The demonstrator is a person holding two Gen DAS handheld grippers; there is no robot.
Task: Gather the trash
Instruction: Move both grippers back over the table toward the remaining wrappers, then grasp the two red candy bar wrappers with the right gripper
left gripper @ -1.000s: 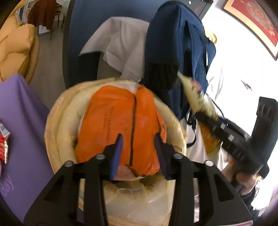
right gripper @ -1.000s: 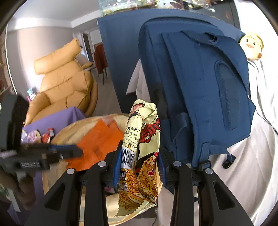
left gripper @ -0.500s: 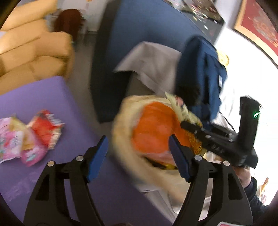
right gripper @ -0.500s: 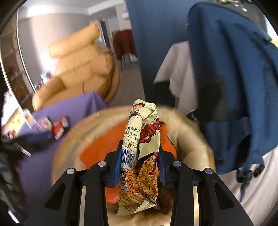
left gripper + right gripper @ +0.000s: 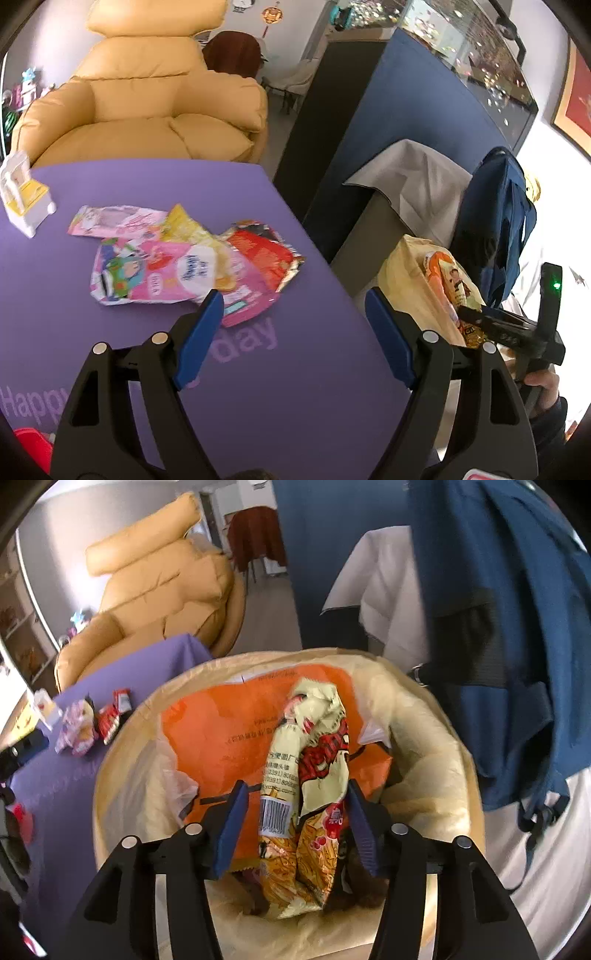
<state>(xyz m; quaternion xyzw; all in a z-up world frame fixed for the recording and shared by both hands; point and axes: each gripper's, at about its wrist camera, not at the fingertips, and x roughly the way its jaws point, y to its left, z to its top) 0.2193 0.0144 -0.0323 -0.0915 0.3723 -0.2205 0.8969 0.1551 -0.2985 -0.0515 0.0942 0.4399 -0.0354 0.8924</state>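
My right gripper (image 5: pixel 291 827) is open above the bin (image 5: pixel 125 775), which has a pale yellow liner. A cream and orange snack wrapper (image 5: pixel 306 775) lies between the spread fingers on an orange bag (image 5: pixel 221 720) inside the bin. My left gripper (image 5: pixel 295 332) is open and empty above the purple table (image 5: pixel 295 406). Just beyond its fingertips lies a pile of snack wrappers (image 5: pixel 184 258), pink, yellow and red. The pile also shows small in the right wrist view (image 5: pixel 92 720). The bin (image 5: pixel 406 280) stands to the right of the table.
A white toy (image 5: pixel 22 192) stands at the table's far left. A tan armchair (image 5: pixel 147 110) is behind the table. A blue backpack (image 5: pixel 517 627) hangs just right of the bin, over white cloth (image 5: pixel 388 590). A blue panel (image 5: pixel 406 129) stands behind.
My right gripper has opened and let go of the cream wrapper, which now lies in the bin. My left gripper has swung left from the bin to the table and opened wider.
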